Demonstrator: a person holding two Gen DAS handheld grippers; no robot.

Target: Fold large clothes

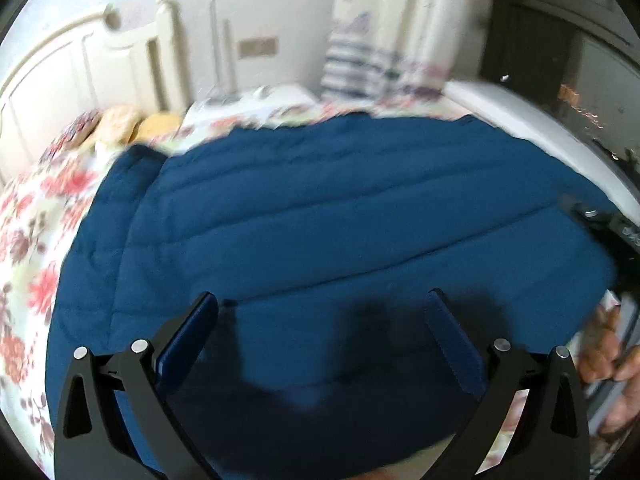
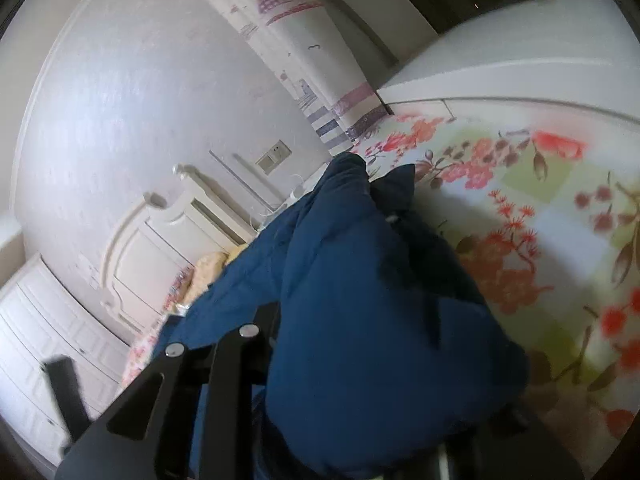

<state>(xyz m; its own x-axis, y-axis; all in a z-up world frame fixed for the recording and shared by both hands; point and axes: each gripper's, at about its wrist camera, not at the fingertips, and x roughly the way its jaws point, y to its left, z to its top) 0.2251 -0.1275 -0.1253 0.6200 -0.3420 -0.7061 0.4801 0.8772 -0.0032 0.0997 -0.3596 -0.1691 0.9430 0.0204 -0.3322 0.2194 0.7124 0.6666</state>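
Observation:
A large dark blue quilted jacket [image 1: 340, 208] lies spread across a bed with a floral sheet [image 1: 28, 240]. My left gripper [image 1: 322, 304] hovers just above the jacket's near part, its jaws wide apart and empty. In the right wrist view, a bunched part of the same jacket [image 2: 360, 300] is lifted and drapes over my right gripper, covering its right finger. Only the left finger [image 2: 260, 328] shows, pressed against the cloth. The jacket hangs from the gripper above the floral sheet [image 2: 560, 220].
A white headboard [image 1: 80, 60] and pillows [image 1: 120, 124] stand at the bed's far left. A patterned curtain [image 1: 380, 40] hangs at the back wall. A white ledge [image 1: 540, 120] runs along the bed's right side. A person's hand [image 1: 608, 352] shows at the right edge.

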